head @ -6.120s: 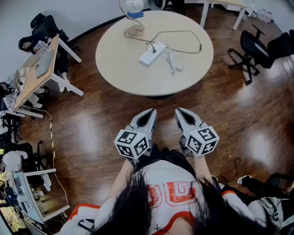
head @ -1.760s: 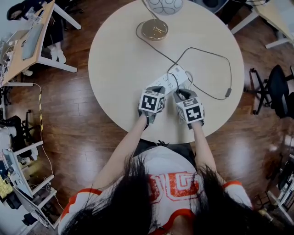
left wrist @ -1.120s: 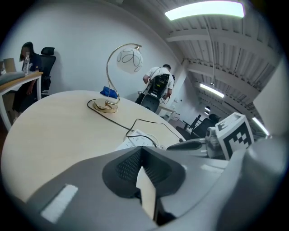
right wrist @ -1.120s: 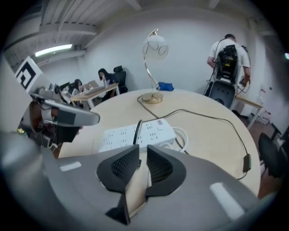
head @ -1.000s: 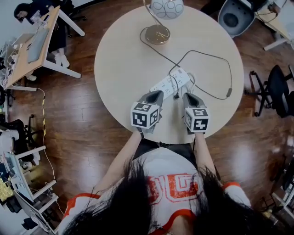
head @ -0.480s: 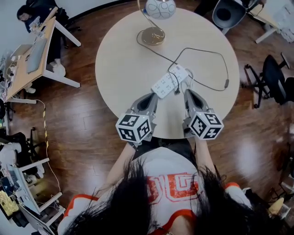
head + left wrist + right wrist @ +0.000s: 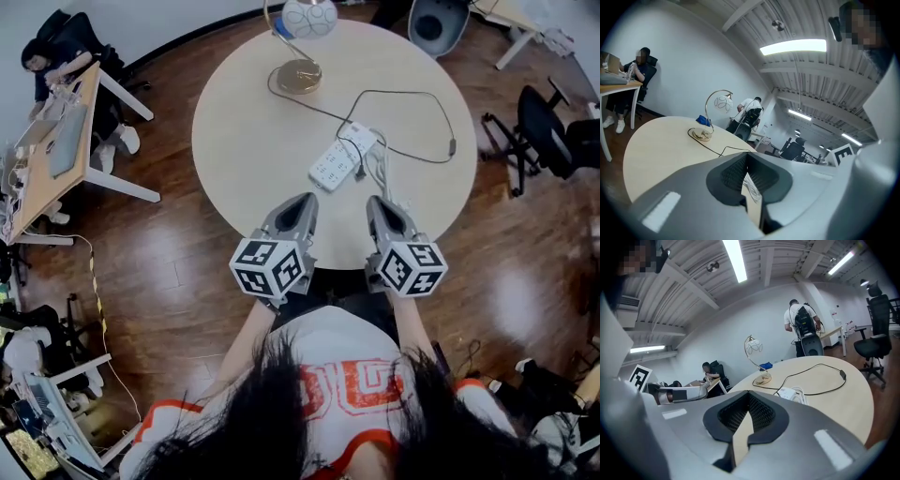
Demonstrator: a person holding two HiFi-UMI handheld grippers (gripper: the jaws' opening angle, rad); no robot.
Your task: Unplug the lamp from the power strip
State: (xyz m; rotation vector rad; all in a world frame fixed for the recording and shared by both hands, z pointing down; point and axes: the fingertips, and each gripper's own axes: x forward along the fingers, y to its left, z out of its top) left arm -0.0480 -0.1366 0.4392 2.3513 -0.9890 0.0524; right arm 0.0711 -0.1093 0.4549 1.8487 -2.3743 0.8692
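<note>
Head view: L gripper (image 7: 303, 201), R gripper (image 7: 377, 202) back off power strip (image 7: 335, 162)

Head cam sits high, pointing steeply down on the round table (image 7: 244, 141) from a distance. Both gripper cams ride low behind their jaws, facing almost level across it; all three catch the lamp (image 7: 298, 73).

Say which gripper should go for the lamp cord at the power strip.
Right, narrowly. The right gripper lines up with the far end of the power strip, where the black lamp cord reaches it; the left gripper faces its near end. Both are shut, empty.
</note>
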